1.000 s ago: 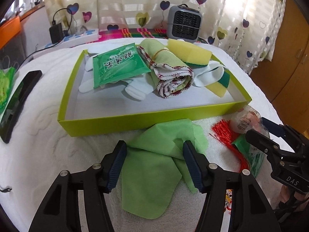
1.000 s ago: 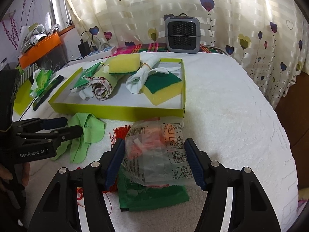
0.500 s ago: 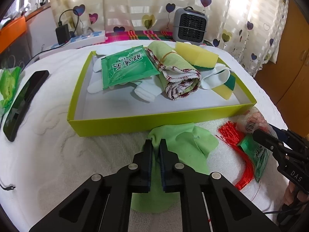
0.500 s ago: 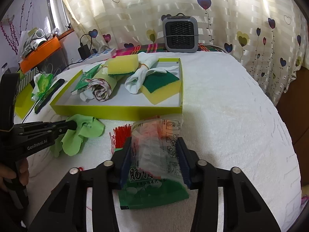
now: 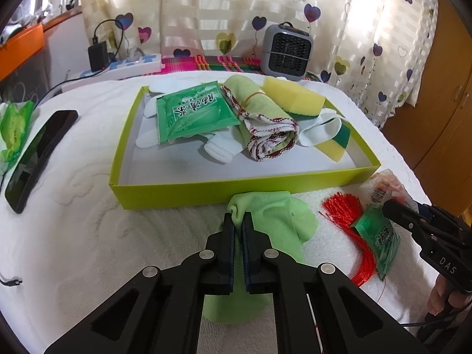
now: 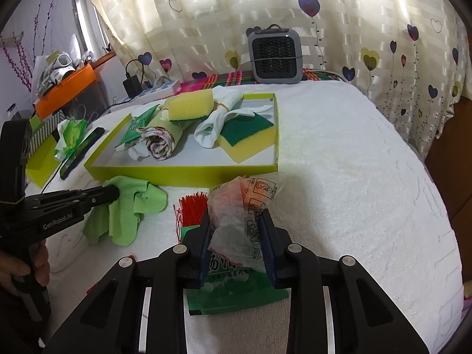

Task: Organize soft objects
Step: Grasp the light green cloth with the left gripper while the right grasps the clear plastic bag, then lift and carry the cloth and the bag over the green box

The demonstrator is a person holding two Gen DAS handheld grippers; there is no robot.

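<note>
Left tool [image 5: 238,221] pinches the cloth [image 5: 274,221] by one fold; right tool [image 6: 236,233] squeezes the bag [image 6: 242,206], seemingly loosely. Either could slip short of the box [image 5: 236,188].

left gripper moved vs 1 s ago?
Yes. The left gripper has advanced toward the yellow-green box, and its jaws, open a second ago, are now shut on a fold of the green cloth.

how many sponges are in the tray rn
2. One yellow sponge sits on top of the rolled cloth at the back of the green tray. The other, green scrub side up, lies in the right half. More could hide under the pile.
</note>
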